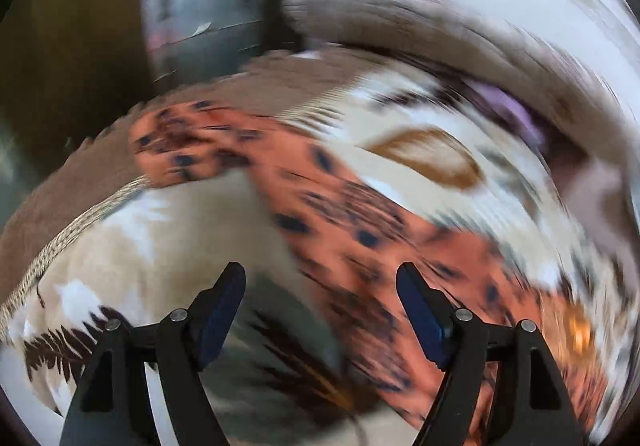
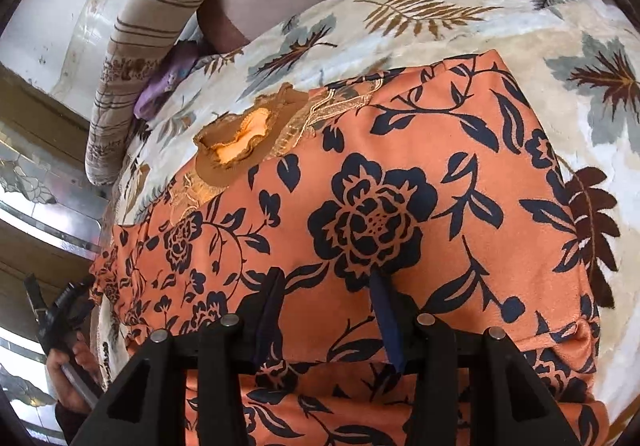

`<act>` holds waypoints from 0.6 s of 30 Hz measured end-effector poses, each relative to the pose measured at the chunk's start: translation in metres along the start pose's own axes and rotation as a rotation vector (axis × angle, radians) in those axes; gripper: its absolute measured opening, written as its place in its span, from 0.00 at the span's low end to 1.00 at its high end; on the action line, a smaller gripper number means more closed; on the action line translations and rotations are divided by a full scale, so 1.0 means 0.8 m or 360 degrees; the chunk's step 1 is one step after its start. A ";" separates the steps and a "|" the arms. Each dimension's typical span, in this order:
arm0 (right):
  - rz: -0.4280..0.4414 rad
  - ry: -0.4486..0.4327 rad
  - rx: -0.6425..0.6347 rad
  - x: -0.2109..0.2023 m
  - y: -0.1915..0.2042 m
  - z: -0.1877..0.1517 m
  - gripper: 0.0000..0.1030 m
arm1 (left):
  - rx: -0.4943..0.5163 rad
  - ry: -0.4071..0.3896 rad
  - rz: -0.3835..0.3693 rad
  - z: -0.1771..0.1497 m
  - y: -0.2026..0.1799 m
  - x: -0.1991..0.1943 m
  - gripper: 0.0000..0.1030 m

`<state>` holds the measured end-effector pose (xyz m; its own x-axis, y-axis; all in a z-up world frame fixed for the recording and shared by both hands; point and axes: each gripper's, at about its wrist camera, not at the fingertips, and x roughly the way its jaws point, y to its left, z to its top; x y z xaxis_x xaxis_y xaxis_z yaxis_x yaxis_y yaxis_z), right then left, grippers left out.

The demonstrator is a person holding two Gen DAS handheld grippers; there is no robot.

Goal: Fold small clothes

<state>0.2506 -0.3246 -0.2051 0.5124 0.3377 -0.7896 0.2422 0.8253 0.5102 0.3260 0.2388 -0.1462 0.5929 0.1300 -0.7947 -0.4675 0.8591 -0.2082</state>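
Observation:
An orange garment with dark blue flowers (image 2: pixel 360 206) lies spread on a leaf-print blanket (image 2: pixel 440 26), its tan ruffled neckline (image 2: pixel 236 138) at the far left. My right gripper (image 2: pixel 326 294) is down on the garment's near part. Its jaws stand partly apart, and the cloth between them lies flat and unpinched. The left wrist view is heavily blurred. There my left gripper (image 1: pixel 320 286) is open wide and empty, over the blanket (image 1: pixel 168 230) beside the orange garment (image 1: pixel 340 214). A hand (image 2: pixel 76 358) grips a black handle at the right view's lower left edge.
A striped bolster pillow (image 2: pixel 152 46) lies along the blanket's far left edge, with a purple cloth (image 2: pixel 160 90) tucked against it. Beyond the bed's left edge stand a metal and patterned-glass frame (image 2: pixel 48 182) and a white wall (image 2: pixel 48 6). The pillow (image 1: pixel 400 18) also shows blurred.

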 end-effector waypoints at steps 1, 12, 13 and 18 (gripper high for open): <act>-0.0001 0.0005 0.0000 0.002 0.001 -0.001 0.47 | -0.0060 0.0000 0.0010 0.006 0.014 0.008 0.76; -0.0024 -0.0017 -0.0006 0.007 0.003 -0.001 0.48 | -0.0168 0.0102 -0.0269 0.020 0.013 0.064 0.74; -0.0022 -0.0016 -0.0007 0.007 0.003 -0.001 0.48 | -0.0162 0.0093 -0.0272 0.021 0.010 0.065 0.55; -0.0002 -0.0010 0.0009 0.006 0.001 0.000 0.48 | -0.0082 0.0047 -0.0244 0.027 -0.008 0.073 0.09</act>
<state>0.2537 -0.3224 -0.2086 0.5172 0.3340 -0.7880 0.2472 0.8232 0.5112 0.3778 0.2516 -0.1785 0.6409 -0.0160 -0.7674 -0.4065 0.8410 -0.3570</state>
